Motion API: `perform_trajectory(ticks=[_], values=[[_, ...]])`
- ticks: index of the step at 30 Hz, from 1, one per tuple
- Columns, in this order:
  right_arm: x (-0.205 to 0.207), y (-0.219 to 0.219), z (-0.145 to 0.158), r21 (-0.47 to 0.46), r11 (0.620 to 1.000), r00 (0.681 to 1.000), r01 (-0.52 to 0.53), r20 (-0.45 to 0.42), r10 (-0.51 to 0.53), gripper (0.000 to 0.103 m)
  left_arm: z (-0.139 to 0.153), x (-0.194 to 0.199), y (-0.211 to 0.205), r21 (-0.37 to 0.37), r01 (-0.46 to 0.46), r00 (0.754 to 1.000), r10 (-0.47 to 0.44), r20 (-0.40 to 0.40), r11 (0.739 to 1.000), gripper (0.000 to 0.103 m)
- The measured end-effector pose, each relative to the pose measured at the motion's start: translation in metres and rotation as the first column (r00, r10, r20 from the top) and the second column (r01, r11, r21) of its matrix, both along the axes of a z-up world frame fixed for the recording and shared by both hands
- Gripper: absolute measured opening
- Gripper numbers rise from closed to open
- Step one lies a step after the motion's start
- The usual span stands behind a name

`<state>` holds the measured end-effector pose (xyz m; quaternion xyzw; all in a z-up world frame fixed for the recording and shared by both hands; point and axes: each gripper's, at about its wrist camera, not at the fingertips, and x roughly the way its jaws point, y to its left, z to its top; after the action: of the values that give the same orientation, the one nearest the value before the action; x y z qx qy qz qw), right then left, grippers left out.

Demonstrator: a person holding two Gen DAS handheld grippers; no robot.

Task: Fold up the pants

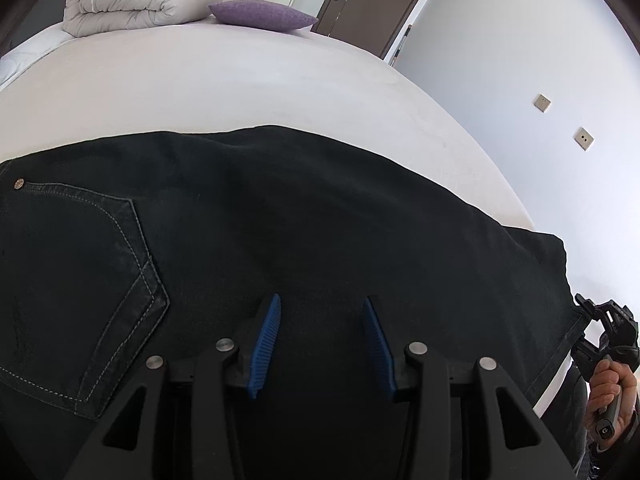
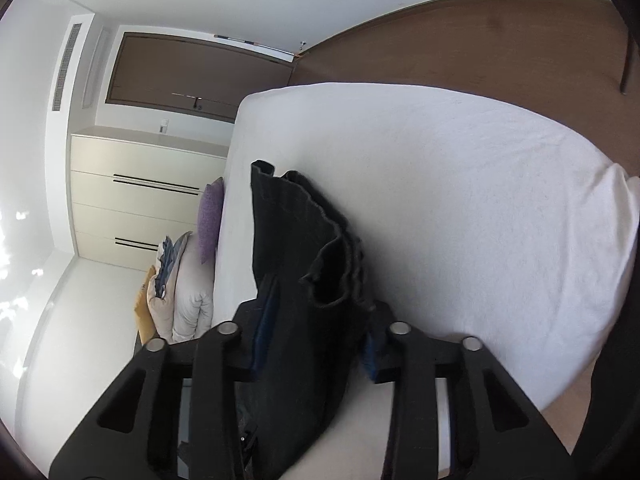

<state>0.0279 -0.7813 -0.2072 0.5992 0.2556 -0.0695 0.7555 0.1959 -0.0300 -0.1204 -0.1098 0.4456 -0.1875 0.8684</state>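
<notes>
Black denim pants (image 1: 280, 220) lie spread across a white bed (image 1: 240, 80), with a stitched back pocket (image 1: 80, 280) at the left. My left gripper (image 1: 320, 344) hovers over the middle of the fabric, open, with nothing between its blue pads. In the right wrist view, the leg end of the pants (image 2: 288, 240) is bunched in folds and runs between my right gripper's (image 2: 320, 340) pads, which are shut on it. The view is rolled sideways. In the left wrist view the right gripper (image 1: 600, 328) sits at the pants' right end, held by a hand (image 1: 608, 388).
A folded grey duvet (image 1: 128, 4) and a purple pillow (image 1: 264, 16) rest at the far end of the bed. Beyond them stand a brown door (image 1: 360, 0) and cream drawers (image 2: 140, 200). The mattress edge (image 1: 520, 216) drops off at the right, next to a white wall.
</notes>
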Motion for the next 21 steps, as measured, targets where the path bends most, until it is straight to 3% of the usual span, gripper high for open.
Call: perform_trajectory(ticks=[4, 8, 11, 13, 14, 16, 17, 18, 20, 21], values=[[0.009, 0.004, 0.000, 0.006, 1.000, 1.000, 0.016, 0.002, -0.016, 0.017, -0.001, 0.001, -0.001, -0.016, 0.003, 1.000, -0.003, 0.002, 1.000, 0.045], [0.013, 0.011, 0.015, -0.082, 0.997, 1.000, 0.008, -0.014, -0.009, 0.011, -0.001, 0.000, 0.003, -0.031, 0.001, 1.000, -0.001, 0.001, 1.000, 0.045], [0.026, 0.031, 0.041, -0.240, 0.969, 0.998, -0.052, -0.029, 0.046, 0.011, 0.000, -0.002, 0.011, -0.036, -0.004, 1.000, 0.004, -0.002, 0.999, 0.045], [0.040, 0.060, 0.065, -0.405, 0.905, 0.992, -0.130, -0.048, 0.121, 0.010, 0.002, -0.002, 0.013, -0.045, -0.016, 1.000, 0.015, -0.011, 0.999, 0.046], [0.048, 0.079, 0.076, -0.491, 0.853, 0.984, -0.178, -0.068, 0.166, 0.010, 0.003, -0.002, 0.013, -0.050, -0.026, 1.000, 0.025, -0.018, 0.998, 0.046], [0.062, 0.127, 0.093, -0.653, 0.705, 0.957, -0.276, -0.121, 0.263, 0.010, 0.006, -0.001, 0.014, -0.071, -0.044, 0.999, 0.042, -0.034, 0.996, 0.048], [0.069, 0.156, 0.097, -0.730, 0.600, 0.936, -0.325, -0.159, 0.313, 0.010, 0.008, -0.002, 0.013, -0.102, -0.047, 0.998, 0.043, -0.043, 0.994, 0.054], [0.075, 0.189, 0.098, -0.800, 0.472, 0.909, -0.370, -0.208, 0.361, 0.010, 0.009, -0.002, 0.013, -0.124, -0.048, 0.998, 0.042, -0.049, 0.991, 0.062], [0.082, 0.243, 0.086, -0.865, 0.244, 0.850, -0.439, -0.313, 0.424, 0.010, 0.011, -0.002, 0.010, -0.187, -0.046, 0.997, 0.035, -0.062, 0.981, 0.072], [0.085, 0.263, 0.075, -0.863, 0.168, 0.817, -0.476, -0.364, 0.447, 0.010, 0.012, -0.002, 0.008, -0.222, -0.041, 0.997, 0.026, -0.070, 0.974, 0.077]])
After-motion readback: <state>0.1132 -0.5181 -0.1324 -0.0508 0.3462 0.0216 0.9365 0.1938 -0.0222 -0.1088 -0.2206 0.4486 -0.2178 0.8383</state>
